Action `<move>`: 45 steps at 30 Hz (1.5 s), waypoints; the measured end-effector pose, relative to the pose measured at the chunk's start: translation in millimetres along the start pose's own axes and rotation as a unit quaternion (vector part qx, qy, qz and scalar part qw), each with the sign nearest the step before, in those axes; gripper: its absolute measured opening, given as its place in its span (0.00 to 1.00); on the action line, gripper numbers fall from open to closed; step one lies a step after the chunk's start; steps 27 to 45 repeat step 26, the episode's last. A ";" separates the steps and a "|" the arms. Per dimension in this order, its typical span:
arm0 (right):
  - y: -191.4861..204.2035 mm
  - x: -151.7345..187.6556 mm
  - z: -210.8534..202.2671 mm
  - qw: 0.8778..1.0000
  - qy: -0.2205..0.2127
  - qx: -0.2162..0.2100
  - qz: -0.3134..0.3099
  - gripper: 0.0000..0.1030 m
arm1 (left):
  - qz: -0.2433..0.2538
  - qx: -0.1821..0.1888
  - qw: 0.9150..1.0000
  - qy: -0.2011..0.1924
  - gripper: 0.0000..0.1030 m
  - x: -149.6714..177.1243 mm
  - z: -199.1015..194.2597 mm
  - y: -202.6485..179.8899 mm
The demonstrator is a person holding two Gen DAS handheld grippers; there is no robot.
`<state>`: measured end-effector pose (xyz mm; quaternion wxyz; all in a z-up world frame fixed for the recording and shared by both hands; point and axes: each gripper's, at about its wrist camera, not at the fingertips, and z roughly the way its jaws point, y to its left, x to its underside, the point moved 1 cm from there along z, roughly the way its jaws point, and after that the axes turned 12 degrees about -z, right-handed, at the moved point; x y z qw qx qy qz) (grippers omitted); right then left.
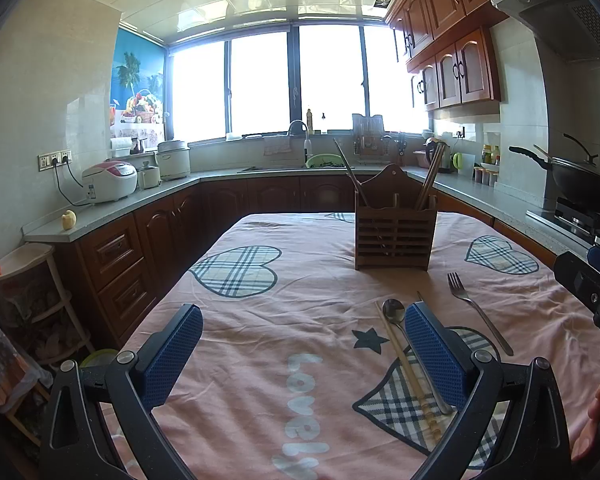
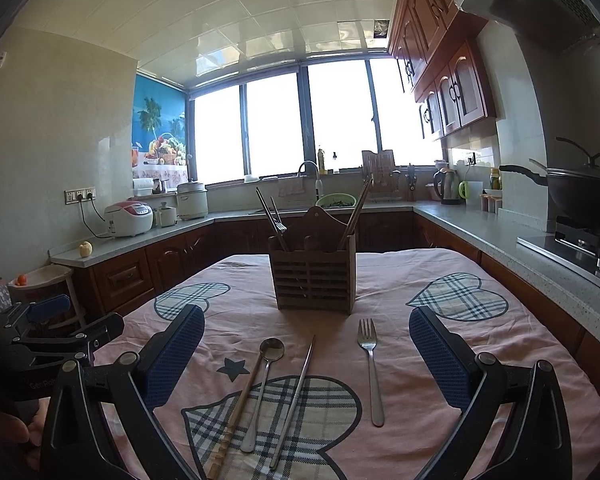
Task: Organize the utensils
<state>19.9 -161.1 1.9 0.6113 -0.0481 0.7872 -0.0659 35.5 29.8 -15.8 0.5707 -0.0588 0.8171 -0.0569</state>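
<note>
Four loose utensils lie lengthwise before the wooden utensil holder [image 2: 314, 276], the fork [image 2: 370, 364] nearest the empty, open right hand-held gripper [image 2: 306, 354]; the left hand-held gripper [image 1: 304, 344] is likewise open.

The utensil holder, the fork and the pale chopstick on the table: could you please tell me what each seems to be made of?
Utensil holder: apparently wood or bamboo, brown, matte, with slatted front.
Fork: likely stainless steel, silvery with bright glints.
Pale chopstick: probably bamboo or wood, tan, dull, with a ridged end.
</note>
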 end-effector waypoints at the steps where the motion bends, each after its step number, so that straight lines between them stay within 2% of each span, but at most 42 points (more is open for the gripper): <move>1: 0.1 0.0 -0.1 1.000 0.000 0.000 0.000 1.00 | 0.000 0.000 1.000 0.000 0.99 0.0 0.0 -0.1; 45: -11.3 2.2 10.6 1.000 0.011 0.001 0.011 1.00 | 0.001 0.006 1.000 0.003 0.99 -10.3 4.8 -7.5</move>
